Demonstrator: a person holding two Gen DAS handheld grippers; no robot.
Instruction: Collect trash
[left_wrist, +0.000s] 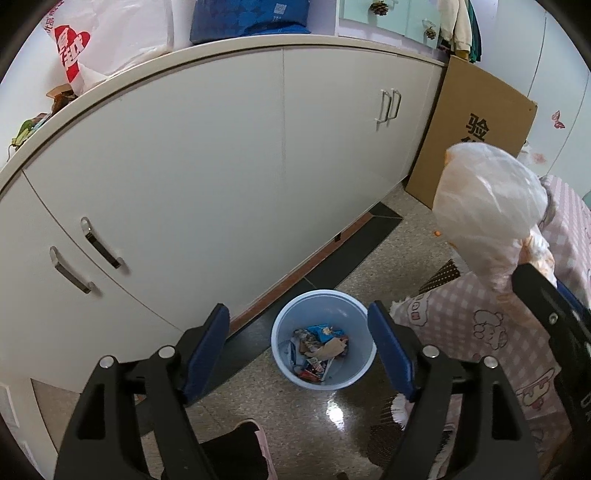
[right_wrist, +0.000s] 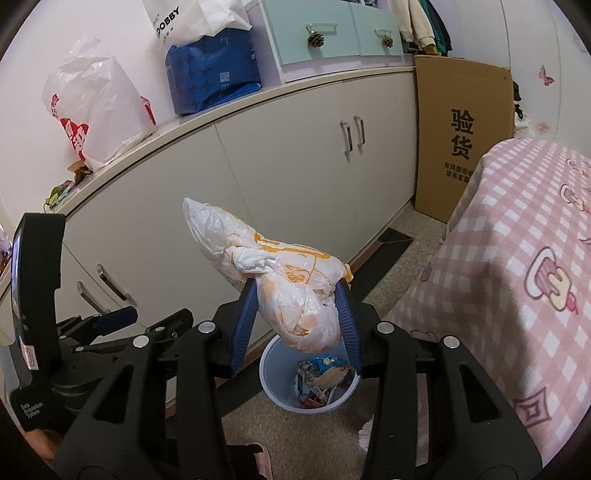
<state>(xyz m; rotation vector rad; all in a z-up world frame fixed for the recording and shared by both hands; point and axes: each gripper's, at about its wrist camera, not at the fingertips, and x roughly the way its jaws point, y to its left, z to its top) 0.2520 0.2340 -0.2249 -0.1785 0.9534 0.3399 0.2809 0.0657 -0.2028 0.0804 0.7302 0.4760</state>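
Right wrist view: the right gripper (right_wrist: 300, 314) pinched a crumpled plastic bag (right_wrist: 280, 273) above the blue bin (right_wrist: 271, 384) beside white cabinets (right_wrist: 295, 166); the left gripper (left_wrist: 297, 354) hung spread, a pink-checked cloth (right_wrist: 517, 258) alongside.

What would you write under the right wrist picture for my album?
Right tool holds a knotted white-and-orange plastic bag above the blue trash bin by the cabinets.

left gripper (left_wrist: 297, 354): black plastic linkage arms, silver round pivot screws, blue ribbed pads (left_wrist: 207, 354); right gripper (right_wrist: 295, 325): same build; left unit's body carries a small screen, white "Data Acquisition System" lettering; pink slipper (right_wrist: 263, 459) at the foot
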